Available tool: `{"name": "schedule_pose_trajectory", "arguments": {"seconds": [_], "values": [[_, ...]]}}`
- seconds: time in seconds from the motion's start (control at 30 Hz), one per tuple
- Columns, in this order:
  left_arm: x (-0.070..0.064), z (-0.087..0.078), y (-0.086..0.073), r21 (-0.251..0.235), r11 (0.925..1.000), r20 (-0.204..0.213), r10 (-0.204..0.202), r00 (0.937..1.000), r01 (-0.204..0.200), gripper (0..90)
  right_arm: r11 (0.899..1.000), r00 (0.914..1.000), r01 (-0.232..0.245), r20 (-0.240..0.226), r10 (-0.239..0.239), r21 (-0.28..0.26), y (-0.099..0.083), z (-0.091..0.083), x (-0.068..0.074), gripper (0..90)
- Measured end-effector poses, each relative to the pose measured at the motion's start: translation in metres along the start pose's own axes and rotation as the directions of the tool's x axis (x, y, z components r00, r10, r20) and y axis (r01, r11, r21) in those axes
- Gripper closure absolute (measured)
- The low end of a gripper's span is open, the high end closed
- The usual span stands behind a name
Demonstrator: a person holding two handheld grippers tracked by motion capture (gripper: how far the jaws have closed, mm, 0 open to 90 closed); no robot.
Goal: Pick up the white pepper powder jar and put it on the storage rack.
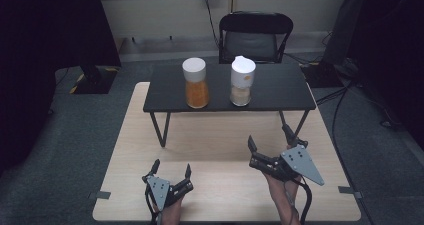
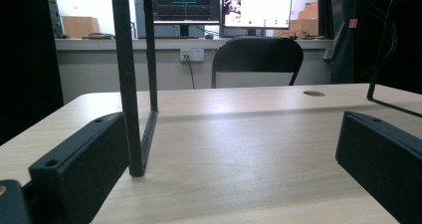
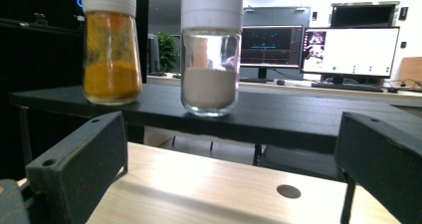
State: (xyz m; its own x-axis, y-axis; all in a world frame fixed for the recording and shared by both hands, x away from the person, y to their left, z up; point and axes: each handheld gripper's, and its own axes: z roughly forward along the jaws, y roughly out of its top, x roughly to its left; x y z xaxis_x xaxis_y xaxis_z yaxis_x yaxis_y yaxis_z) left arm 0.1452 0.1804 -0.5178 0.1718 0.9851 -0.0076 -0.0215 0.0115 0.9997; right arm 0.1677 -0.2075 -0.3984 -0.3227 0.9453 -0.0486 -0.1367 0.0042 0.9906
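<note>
**Approach stage: both grippers empty, jars not yet reached**

Left gripper (image 1: 171, 175): jaws spread, nothing held, low over the wooden table (image 1: 220, 135); the black shelf's leg (image 2: 128, 84) stands just ahead. Orange-powder jar (image 1: 195, 82) on the shelf (image 1: 270, 92), ahead and above. Right gripper (image 1: 269, 141): jaws wide apart, empty, raised; pale-powder jar (image 3: 209, 50) ahead, well apart. Judged next: advance right gripper, centre the pale jar between its jaws, then close.

Probably a lab: monitors (image 3: 348, 50), cabling.

High view looks down from above; both gripper views sit low, sharing the light wooden table (image 1: 220, 135) surface.
</note>
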Motion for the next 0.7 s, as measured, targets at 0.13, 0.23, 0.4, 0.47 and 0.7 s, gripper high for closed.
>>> {"name": "schedule_pose_trajectory", "arguments": {"seconds": [0.13, 0.23, 0.4, 0.47, 0.7], "values": [[0.000, 0.000, 0.000, 0.000, 1.0000, 0.000, 0.000, 1.0000, 0.000, 0.2, 1.000, 0.9999, -0.013, 0.008, 0.013, 0.002, -0.007, -0.006, -0.001, 0.0], [0.000, 0.000, 0.000, 0.000, 1.0000, 0.000, 0.000, 1.0000, 0.000, 0.1, 1.000, 0.9997, -0.022, 0.010, 0.022, 0.007, -0.011, -0.009, -0.002, 0.0], [0.000, 0.000, 0.000, 0.000, 1.0000, 0.000, 0.000, 1.0000, 0.000, 0.2, 1.000, 0.9997, -0.018, 0.016, 0.018, 0.012, -0.016, -0.013, 0.001, 0.0], [0.000, 0.000, 0.000, 0.000, 1.0000, 0.000, 0.000, 1.0000, 0.000, 0.2, 1.000, 0.9999, -0.007, 0.011, 0.007, 0.017, -0.018, -0.013, 0.003, 0.0], [0.000, 0.000, 0.000, 0.000, 1.0000, 0.000, 0.000, 1.0000, 0.000, 0.1, 0.999, 0.9999, -0.003, 0.010, 0.002, 0.033, -0.030, -0.018, 0.011, 0.0]]}}
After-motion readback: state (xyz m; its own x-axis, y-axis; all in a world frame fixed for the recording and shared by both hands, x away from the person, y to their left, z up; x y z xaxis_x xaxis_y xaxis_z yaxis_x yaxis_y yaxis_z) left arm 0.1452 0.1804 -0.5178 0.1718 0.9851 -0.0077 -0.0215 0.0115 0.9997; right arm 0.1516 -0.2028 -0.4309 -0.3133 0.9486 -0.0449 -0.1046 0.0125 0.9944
